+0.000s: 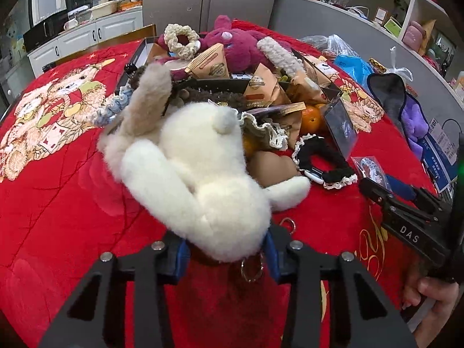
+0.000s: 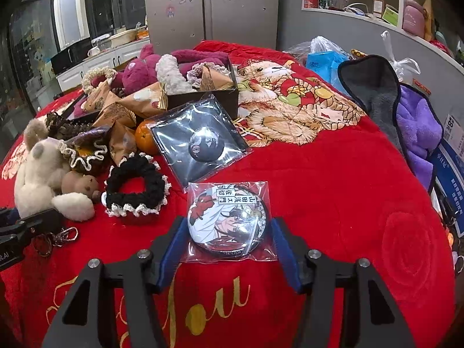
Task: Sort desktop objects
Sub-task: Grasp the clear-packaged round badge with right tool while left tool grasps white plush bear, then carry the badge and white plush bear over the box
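A white plush bear [image 1: 203,174] lies on the red blanket [image 1: 72,197], its lower end filling the gap between the blue pads of my left gripper [image 1: 226,239], which press on it from both sides. A metal key ring [image 1: 251,269] hangs below it. In the right wrist view a round anime badge in a clear packet [image 2: 227,221] lies flat on the blanket [image 2: 333,203]. My right gripper [image 2: 229,227] has its blue pads against the packet's two side edges. A second dark badge packet [image 2: 200,142] leans behind it, beside a black lace scrunchie [image 2: 136,188].
A black box [image 2: 203,100] at the back holds a magenta plush [image 2: 139,72], brown paper packets [image 2: 145,101] and scrunchies. An orange [image 2: 145,142] and a small brown toy [image 2: 78,184] lie in front. Grey and purple cloths [image 2: 406,116] and plastic bags [image 2: 327,58] sit at right.
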### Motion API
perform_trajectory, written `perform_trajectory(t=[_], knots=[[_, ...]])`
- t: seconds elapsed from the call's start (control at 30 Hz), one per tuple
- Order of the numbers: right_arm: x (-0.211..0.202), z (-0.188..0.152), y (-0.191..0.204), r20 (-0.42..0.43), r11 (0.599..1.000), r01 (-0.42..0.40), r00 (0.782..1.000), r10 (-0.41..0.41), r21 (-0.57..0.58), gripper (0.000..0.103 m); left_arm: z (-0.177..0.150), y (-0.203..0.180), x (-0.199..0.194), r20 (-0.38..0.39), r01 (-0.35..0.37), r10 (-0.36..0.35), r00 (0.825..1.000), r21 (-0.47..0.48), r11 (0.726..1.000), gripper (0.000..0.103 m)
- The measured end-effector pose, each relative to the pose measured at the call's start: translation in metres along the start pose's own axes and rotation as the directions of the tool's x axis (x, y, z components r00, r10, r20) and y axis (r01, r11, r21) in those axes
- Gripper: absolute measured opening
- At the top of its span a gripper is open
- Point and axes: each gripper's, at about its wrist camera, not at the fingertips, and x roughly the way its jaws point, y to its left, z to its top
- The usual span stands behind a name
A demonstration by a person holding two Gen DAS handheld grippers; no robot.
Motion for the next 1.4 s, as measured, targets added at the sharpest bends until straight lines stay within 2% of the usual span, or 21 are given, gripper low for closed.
perform_trajectory(t=[0.33, 0.67, 1.0, 1.4], knots=[[-0.026, 0.001, 0.002, 0.048, 1.0, -0.031, 0.998, 0.031, 0.003, 0.06, -0.006, 0.0, -0.023, 0.045, -0.008, 0.007, 0.999, 0.004, 1.0, 0.041], [-0.073, 0.007, 0.008, 0.137, 0.998, -0.058, 0.989, 0.06, -0.019, 0.06, -0.011, -0.002, -0.072, 0.134, -0.025, 0.023, 0.991, 0.01, 1.0, 0.041], [-0.112, 0.012, 0.032, 0.206, 0.994, -0.084, 0.974, 0.097, -0.069, 0.06, -0.012, 0.003, -0.113, 0.197, -0.034, 0.031, 0.98, 0.012, 0.999, 0.041], [-0.12, 0.03, 0.053, 0.241, 0.985, -0.144, 0.957, 0.163, -0.097, 0.06, 0.012, 0.017, -0.126, 0.214, -0.068, 0.071, 0.974, -0.024, 0.997, 0.041]])
